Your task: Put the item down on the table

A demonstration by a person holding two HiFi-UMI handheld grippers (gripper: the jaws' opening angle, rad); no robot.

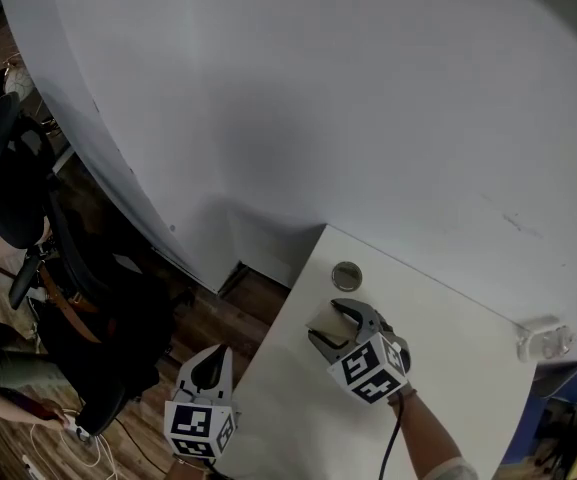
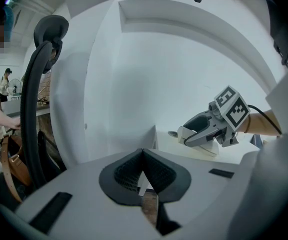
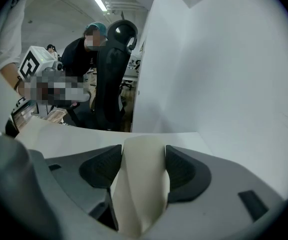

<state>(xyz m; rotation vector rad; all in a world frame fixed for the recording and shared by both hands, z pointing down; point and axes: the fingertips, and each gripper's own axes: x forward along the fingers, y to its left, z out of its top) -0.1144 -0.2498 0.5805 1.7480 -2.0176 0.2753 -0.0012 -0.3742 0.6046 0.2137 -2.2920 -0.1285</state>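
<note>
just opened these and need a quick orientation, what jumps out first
The right gripper stands out first, shut on a pale cream item near the corner of the white table, close to a small round metal disc. The left gripper hangs off the table's edge with its jaws together and nothing between them. A black office chair stands at the far left.

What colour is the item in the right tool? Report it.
Plain pale cream, unpatterned. The item shows best in the right gripper view.
</note>
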